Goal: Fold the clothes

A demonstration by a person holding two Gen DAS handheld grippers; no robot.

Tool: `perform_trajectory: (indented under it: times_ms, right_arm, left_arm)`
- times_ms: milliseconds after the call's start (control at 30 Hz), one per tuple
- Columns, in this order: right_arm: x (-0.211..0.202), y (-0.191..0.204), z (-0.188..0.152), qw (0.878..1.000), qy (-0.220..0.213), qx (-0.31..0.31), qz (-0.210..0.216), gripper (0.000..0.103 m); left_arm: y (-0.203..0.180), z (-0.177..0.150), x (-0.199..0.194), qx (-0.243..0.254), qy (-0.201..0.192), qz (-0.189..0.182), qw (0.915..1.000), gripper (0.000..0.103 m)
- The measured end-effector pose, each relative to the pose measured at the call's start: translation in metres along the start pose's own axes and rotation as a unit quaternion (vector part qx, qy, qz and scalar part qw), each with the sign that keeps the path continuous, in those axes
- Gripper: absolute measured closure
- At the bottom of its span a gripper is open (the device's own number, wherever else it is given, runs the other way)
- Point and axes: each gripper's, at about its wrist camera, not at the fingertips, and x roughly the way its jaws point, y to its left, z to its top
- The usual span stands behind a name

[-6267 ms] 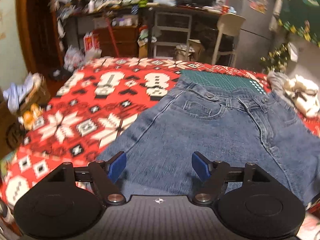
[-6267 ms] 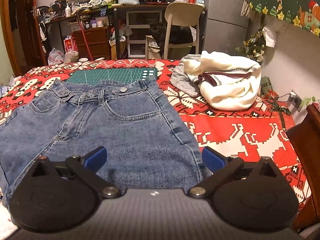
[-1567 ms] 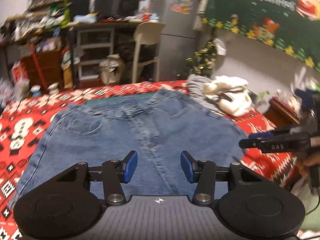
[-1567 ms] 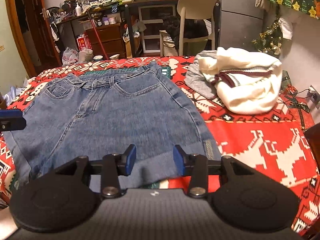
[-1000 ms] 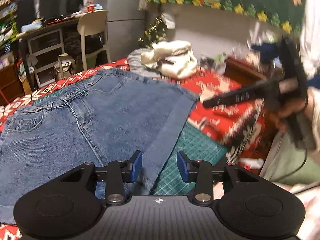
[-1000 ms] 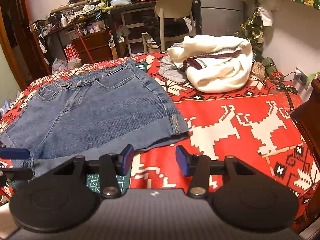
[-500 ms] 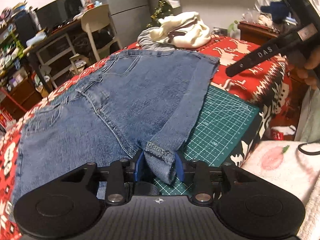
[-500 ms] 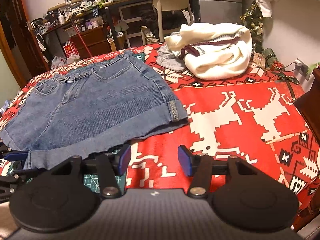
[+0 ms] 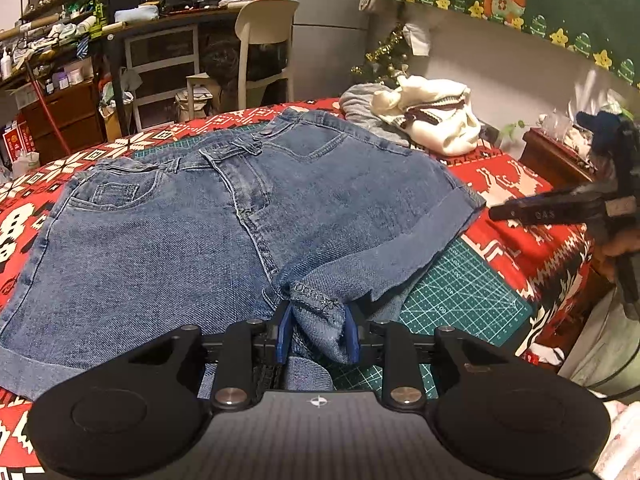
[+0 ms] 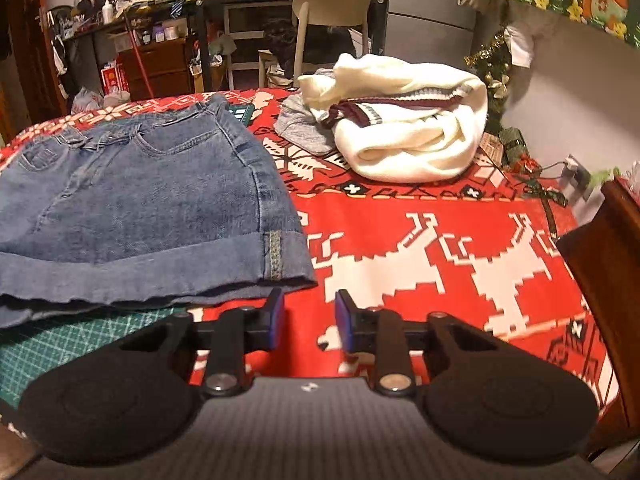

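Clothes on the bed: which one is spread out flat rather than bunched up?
The denim shorts, laid flat with waistband far and cuffed hems near. The white sweater and the grey garment beside it lie crumpled in a heap.

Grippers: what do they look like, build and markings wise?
Both are the same build. The left gripper and right gripper each have matte black linkage arms with silver pivot screws, two round black side housings, a ribbed dark body with a small crosshair mark, and blue pads on the fingertips. Seen side-on from the left wrist view, the right gripper carries small lettering; a black cable hangs nearby.
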Motion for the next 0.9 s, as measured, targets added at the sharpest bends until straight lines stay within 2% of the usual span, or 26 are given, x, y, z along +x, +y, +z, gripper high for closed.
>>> perform_trajectory:
  times_ms: [133, 267, 433, 533, 700, 900]
  right_arm:
    - [0.012, 0.003, 0.005, 1.000, 0.002, -0.025, -0.015, 0.078]
    - [0.019, 0.003, 0.008, 0.999, 0.002, -0.036, -0.015, 0.079]
    - [0.016, -0.005, 0.012, 1.000, -0.016, 0.003, 0.017, 0.079]
    - [0.017, -0.008, 0.013, 1.000, -0.014, 0.015, 0.023, 0.079]
    - [0.019, -0.003, 0.006, 1.000, -0.003, -0.010, 0.017, 0.079]
    - [0.022, -0.002, 0.008, 1.000, -0.018, -0.006, 0.013, 0.081]
  left_arm:
    - [0.000, 0.000, 0.000, -0.005, 0.004, -0.004, 1.0000, 0.077]
    - [0.010, 0.003, 0.000, -0.032, 0.001, -0.011, 0.9994, 0.077]
    - [0.014, 0.005, -0.001, -0.051, 0.000, -0.014, 0.9986, 0.077]
    - [0.014, 0.005, 0.000, -0.052, 0.002, -0.016, 0.9985, 0.077]
    - [0.015, 0.004, 0.001, -0.051, 0.005, -0.019, 0.9985, 0.077]
    - [0.012, 0.002, 0.002, -0.039, 0.011, -0.021, 0.9990, 0.077]
